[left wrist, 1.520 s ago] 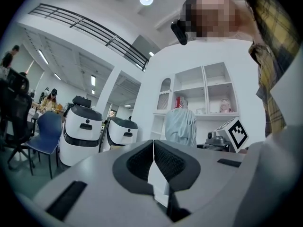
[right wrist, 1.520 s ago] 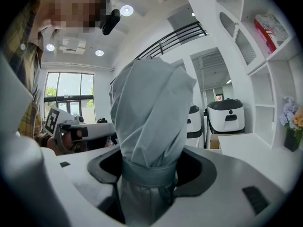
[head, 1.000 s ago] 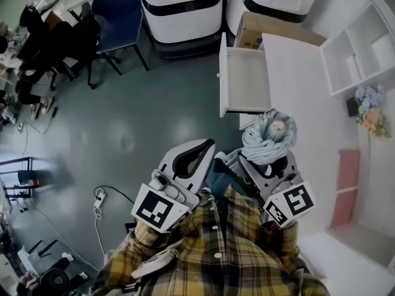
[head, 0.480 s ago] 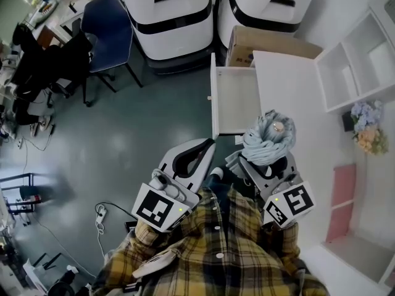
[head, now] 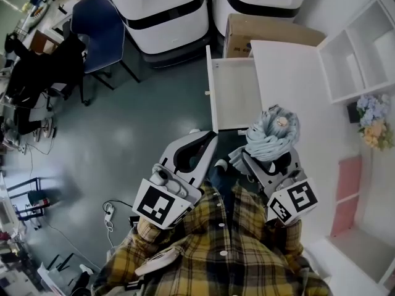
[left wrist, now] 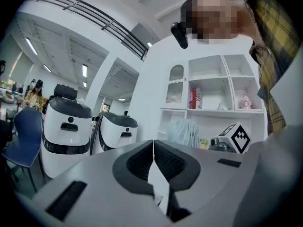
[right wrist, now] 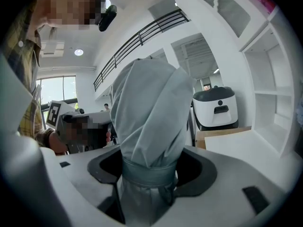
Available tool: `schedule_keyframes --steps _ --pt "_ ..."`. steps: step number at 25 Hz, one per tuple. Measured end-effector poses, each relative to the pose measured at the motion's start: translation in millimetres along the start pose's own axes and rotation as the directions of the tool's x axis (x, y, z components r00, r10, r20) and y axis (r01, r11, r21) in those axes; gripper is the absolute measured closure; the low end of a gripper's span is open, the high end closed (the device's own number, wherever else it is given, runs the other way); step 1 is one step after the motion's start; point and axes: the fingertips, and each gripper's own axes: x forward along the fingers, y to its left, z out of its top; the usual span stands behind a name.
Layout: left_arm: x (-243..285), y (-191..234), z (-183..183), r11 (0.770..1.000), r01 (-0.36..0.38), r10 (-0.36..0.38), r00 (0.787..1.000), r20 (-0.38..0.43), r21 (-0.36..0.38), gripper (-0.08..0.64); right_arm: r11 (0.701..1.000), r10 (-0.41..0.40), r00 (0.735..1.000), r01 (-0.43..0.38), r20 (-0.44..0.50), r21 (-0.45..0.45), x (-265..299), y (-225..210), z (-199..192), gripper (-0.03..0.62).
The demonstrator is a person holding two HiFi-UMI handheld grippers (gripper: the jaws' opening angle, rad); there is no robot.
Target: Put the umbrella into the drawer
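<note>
We hold the folded umbrella (head: pixel 271 134) clamped in the right tool (head: pixel 264 160); the left tool (head: pixel 203 142) is closed and empty. The open drawer (head: pixel 237 91) remains unfilled.

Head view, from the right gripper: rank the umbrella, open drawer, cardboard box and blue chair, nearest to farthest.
1. The umbrella: clamped in the jaws of the right gripper.
2. The drawer: open, just ahead and slightly left.
3. The cardboard box: farther ahead, beyond the drawer.
4. The blue chair: far left, across the floor.
</note>
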Motion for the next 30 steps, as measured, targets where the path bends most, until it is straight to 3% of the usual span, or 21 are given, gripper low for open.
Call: schedule_keyframes --steps 6,16,30 --pt "25 19 3 0.999 0.037 -0.037 0.999 -0.017 0.008 0.537 1.000 -0.012 1.000 0.012 0.010 0.016 23 -16 12 0.278" --pt "108 107 30 0.995 0.095 -0.095 0.995 -0.021 -0.002 0.537 0.997 -0.066 0.998 0.067 -0.015 0.026 103 -72 53 0.278" --pt "178 166 22 0.967 0.247 -0.254 0.960 -0.119 -0.069 0.537 0.971 -0.210 0.977 0.213 -0.045 0.105 164 -132 77 0.278"
